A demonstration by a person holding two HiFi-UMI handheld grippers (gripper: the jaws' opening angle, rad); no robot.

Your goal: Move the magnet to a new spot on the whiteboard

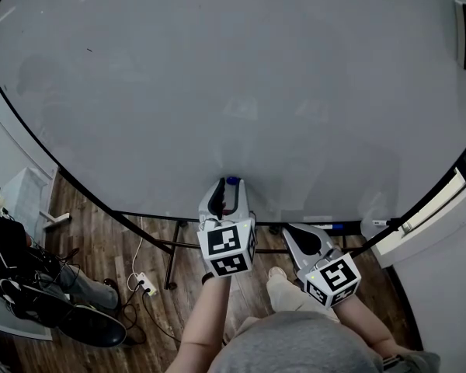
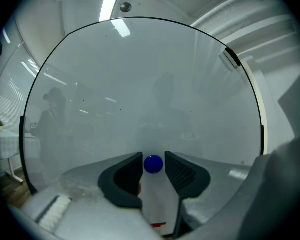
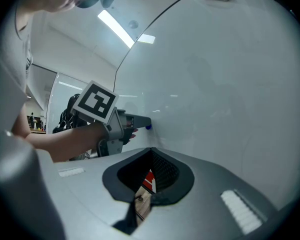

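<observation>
Magnet on whiteboard, gripped
Our left gripper pinches it; our right gripper hangs beside, jaws together.

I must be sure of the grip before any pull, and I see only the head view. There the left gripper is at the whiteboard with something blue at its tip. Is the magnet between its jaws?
Observer: Yes. In the left gripper view the blue magnet sits between the jaws of the left gripper, which stand against its two sides.
Operator: Is it off the board?
Observer: From the side, the right gripper view shows the magnet right at the whiteboard, and I see no gap.
Operator: And the right gripper?
Observer: In its own view the right gripper has its jaws together, with nothing between them.
</observation>
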